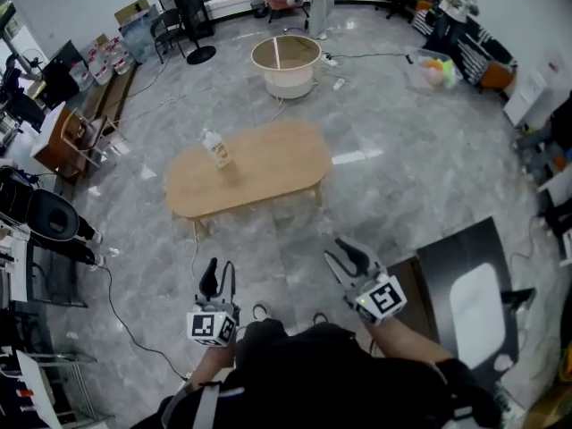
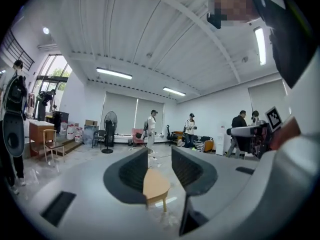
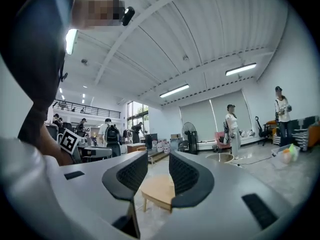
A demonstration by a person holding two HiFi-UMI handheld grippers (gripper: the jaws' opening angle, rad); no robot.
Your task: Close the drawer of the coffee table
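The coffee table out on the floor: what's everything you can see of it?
The coffee table is low, with a long top rounded at both ends, pale wood by its look. Short legs show under its near edge. It stands level on the grey marbled floor, apart from other furniture. One small carton stands near its left end in the head view; nothing else touches it. No drawer can be made out in any view.

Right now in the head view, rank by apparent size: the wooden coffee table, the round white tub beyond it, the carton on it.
1. wooden coffee table: largest.
2. round white tub: clearly smaller, though it stands farther off, so true size is unsure.
3. carton: smallest by far.
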